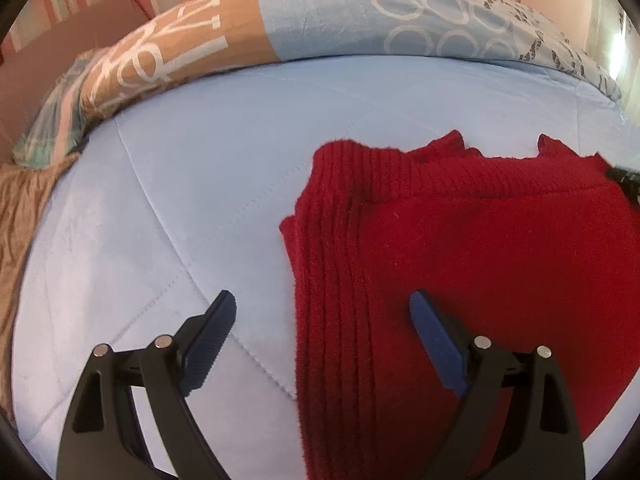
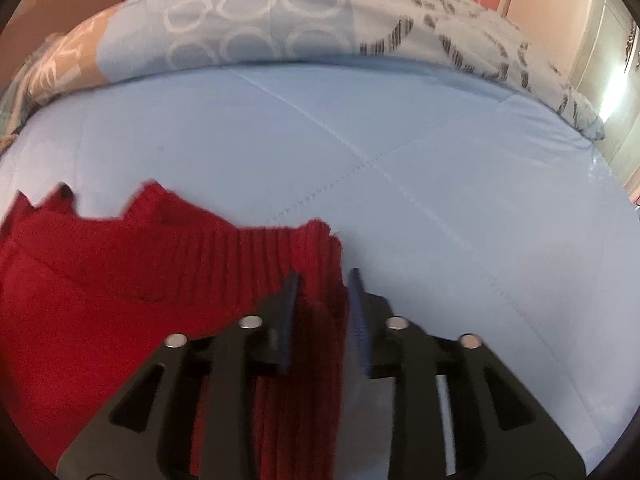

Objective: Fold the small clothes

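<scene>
A red knit sweater lies on the pale blue quilted bedspread; patterned pillows at 12 o'clock. The left gripper gapes wide; the right gripper straddles the sweater's ribbed edge, jaws slightly apart.

Parts lost to blur and frame edges

The red sweater runs off the left edge; its ragged far hem smears with blur, and the right gripper hides one strip.

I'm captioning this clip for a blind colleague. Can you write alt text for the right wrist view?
The right tool, jaws narrowed around the ribbed right edge of a red knit garment, reaches over a light blue quilted bedspread. A patterned pillow lies along the far edge, before a striped wall.
</scene>
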Available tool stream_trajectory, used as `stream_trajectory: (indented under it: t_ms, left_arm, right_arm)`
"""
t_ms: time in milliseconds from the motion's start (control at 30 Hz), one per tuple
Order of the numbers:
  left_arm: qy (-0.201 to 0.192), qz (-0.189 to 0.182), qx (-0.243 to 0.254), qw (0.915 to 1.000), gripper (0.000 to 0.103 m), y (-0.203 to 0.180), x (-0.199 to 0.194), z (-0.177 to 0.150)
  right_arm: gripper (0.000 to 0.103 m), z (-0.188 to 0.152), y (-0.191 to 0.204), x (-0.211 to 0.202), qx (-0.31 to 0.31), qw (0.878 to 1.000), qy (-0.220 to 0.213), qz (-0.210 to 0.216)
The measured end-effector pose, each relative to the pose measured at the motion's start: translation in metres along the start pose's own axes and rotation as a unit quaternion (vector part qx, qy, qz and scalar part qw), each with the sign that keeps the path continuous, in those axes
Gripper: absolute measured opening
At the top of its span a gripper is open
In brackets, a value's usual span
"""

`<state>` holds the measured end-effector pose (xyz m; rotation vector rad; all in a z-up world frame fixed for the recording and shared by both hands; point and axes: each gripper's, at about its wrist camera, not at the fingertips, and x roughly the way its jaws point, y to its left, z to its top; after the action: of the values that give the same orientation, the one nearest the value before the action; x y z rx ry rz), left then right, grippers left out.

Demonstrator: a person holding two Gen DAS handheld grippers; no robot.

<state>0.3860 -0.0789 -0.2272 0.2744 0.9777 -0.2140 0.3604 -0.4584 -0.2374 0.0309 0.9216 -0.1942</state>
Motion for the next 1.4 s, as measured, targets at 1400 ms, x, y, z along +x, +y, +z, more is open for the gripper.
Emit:
stream_trajectory:
  t_ms: [1400]
  left_arm:
    - [-0.064, 0.037, 0.003, 0.9973, 0.095, -0.035, -0.029, -0.048]
  right_arm:
    - [0.072, -0.110, 0.093, -0.067, -0.044, 0.996, -0.075, 0.020]
